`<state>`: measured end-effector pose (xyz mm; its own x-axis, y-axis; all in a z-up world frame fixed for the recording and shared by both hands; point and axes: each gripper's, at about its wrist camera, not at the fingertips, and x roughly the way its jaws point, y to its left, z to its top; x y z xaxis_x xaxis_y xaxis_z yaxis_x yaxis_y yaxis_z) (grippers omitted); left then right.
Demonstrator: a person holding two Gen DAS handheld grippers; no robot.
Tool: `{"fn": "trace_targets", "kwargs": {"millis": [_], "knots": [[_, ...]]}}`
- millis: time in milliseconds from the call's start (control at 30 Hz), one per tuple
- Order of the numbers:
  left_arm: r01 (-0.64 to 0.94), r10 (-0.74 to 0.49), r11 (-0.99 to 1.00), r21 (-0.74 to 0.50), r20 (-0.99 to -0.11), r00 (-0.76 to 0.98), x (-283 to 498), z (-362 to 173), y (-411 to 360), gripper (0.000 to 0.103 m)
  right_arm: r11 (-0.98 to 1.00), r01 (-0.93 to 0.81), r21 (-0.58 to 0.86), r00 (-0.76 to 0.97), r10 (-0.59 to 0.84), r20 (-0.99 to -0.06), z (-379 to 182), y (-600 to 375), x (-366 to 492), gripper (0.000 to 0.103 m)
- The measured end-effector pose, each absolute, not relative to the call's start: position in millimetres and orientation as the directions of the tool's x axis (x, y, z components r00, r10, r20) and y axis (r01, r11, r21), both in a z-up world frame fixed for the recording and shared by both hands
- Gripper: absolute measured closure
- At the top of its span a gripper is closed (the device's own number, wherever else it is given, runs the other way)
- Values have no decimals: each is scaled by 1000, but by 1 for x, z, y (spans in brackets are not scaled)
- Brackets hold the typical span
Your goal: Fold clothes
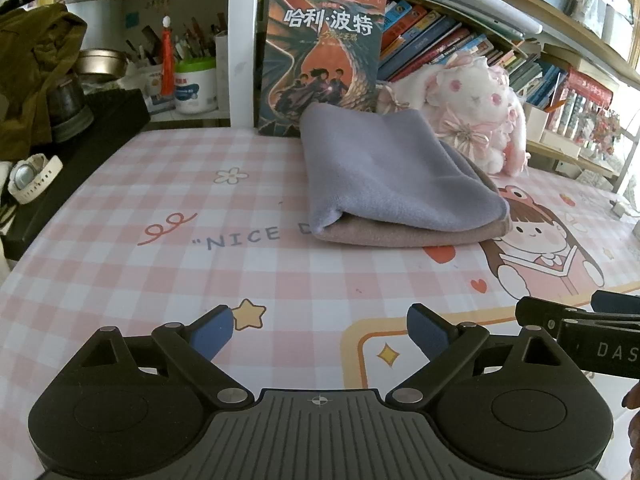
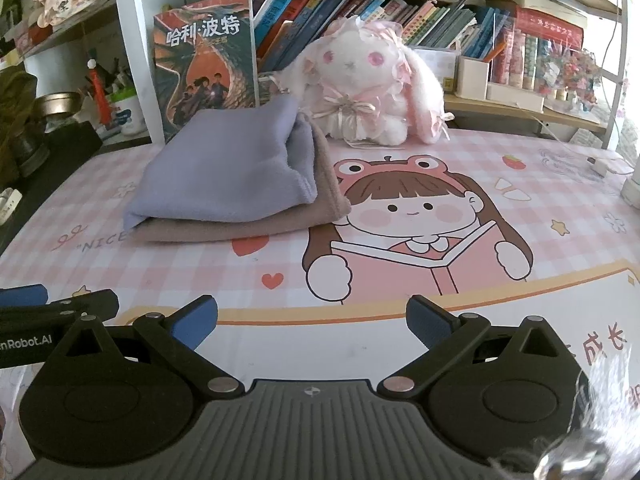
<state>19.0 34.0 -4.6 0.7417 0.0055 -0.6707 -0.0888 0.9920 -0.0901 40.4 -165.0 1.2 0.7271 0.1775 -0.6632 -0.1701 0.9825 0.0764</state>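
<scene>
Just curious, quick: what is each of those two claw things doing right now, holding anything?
Left gripper: open, holding nothing.
Right gripper: open, holding nothing.

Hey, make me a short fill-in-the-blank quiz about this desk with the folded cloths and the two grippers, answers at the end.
1. The lavender cloth lies folded on top of a ____ cloth.
2. Both the left gripper and the right gripper have their jaws ____.
3. The plush rabbit sits to the ____ of the upright book.
4. Neither gripper touches the ____.

Answers: brown; open; right; cloths
</scene>
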Motion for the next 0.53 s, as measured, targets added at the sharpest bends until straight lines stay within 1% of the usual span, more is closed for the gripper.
{"fn": "trace_targets", "kwargs": {"millis": [533], "knots": [[-79,2,993,-83,-681,733,20,-6,33,7,982,-172,76,722,178,-668,0,-164,41,1]]}}
